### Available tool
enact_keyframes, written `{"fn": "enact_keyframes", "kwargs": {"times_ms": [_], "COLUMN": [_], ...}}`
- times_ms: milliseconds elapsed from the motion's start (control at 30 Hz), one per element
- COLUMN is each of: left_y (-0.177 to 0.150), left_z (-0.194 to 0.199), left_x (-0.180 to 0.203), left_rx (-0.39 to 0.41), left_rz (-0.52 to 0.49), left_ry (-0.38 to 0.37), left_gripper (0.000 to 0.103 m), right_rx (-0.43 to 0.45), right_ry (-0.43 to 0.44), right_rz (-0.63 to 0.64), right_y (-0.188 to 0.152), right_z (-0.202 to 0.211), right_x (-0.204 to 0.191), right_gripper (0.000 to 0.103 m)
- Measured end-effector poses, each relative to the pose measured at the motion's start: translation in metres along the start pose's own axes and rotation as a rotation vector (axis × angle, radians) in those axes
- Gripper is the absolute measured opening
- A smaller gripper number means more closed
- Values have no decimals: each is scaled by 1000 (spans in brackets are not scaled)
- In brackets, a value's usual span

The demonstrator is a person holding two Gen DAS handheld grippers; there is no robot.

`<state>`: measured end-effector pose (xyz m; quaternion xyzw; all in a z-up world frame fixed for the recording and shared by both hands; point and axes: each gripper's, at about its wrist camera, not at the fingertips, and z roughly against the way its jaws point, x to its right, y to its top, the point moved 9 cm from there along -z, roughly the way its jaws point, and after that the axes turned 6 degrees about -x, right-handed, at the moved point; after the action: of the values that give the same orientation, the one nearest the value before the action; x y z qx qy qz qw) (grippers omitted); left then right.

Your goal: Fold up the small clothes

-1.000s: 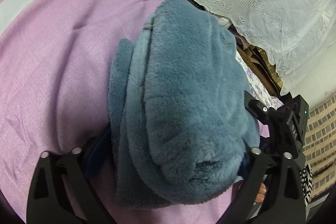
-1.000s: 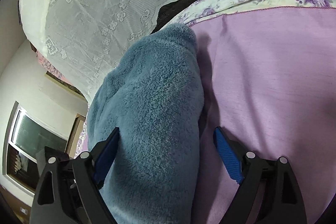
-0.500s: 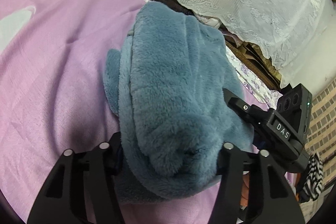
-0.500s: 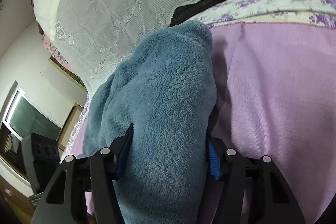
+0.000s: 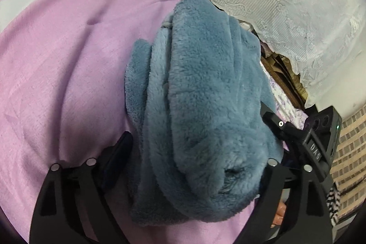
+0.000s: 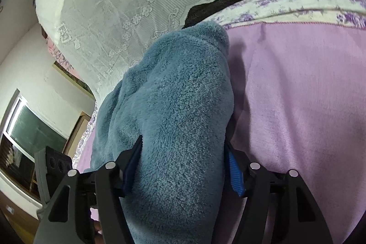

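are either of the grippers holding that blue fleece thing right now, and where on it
The right gripper pinches the near end of the folded blue fleece garment, though its jaws are opening. The left gripper straddles the garment's near end, opening, its pads off the fabric.

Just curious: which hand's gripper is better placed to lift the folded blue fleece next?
Probably right: the right gripper, though opening, has pads against the blue fleece; the left gripper is opening, one pad clear.

fluffy fleece garment (image 5: 205, 93), matt woven bedcover (image 5: 68, 56)
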<state>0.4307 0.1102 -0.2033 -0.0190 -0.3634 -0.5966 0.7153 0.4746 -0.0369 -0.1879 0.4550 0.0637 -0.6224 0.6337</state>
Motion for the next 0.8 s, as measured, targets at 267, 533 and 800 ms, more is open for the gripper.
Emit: {"fn": "enact_keyframes", "kwargs": {"times_ms": [267, 533, 800], "left_y": [-8, -24, -44], "left_z": [8, 32, 57], "left_x": [12, 26, 18], "left_rx": [68, 174, 242], "left_rz": [-22, -54, -16], "left_ry": [-6, 101, 137], "left_gripper": [55, 45, 45], "right_rx": [-7, 20, 6], "right_ry": [11, 18, 56], "right_rz": [12, 108, 183], "right_y": [-2, -7, -20], "right_z": [0, 11, 14], "right_x": [-4, -23, -46], "right_gripper": [61, 57, 57]}}
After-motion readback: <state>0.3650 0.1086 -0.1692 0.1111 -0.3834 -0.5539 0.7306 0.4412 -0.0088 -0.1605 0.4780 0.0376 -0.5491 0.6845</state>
